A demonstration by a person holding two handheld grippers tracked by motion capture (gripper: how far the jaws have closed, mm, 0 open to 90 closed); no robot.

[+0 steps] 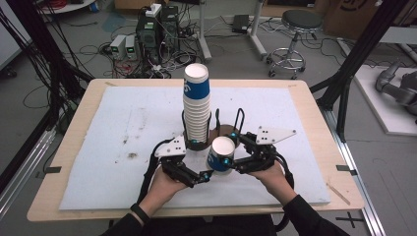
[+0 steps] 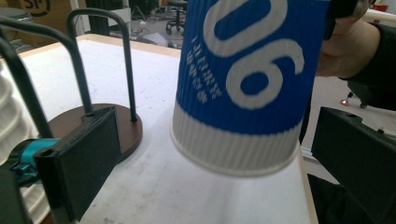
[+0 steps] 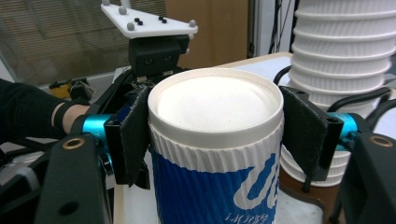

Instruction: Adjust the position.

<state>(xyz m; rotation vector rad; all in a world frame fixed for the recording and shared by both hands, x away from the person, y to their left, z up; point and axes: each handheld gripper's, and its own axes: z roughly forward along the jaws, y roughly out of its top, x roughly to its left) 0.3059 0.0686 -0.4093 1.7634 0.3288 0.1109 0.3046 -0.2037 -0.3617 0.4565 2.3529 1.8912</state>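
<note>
White mat [image 1: 123,147] on the desk [image 1: 74,128] lies bare left and right of centre. The right gripper [image 1: 235,161] has its jaws clamped on the blue paper cup [image 1: 221,155], held off the mat just before the cup stack [image 1: 196,105] in its wire holder [image 2: 93,70]. The left gripper [image 1: 204,176] sits beside the cup, jaws wide apart and empty. Left gripper view shows the cup's base clear of the mat; right gripper view shows pads [image 3: 135,135] pressing its rim.

Tall cup stack [image 1: 197,105] stands in a wire holder [image 1: 239,120] mid-bench [image 1: 98,147]. Just in front of the stack, right gripper [image 1: 235,161] clamps a single blue-white cup [image 1: 221,154]; left gripper [image 1: 205,175] sits below that cup, jaws spread.
</note>
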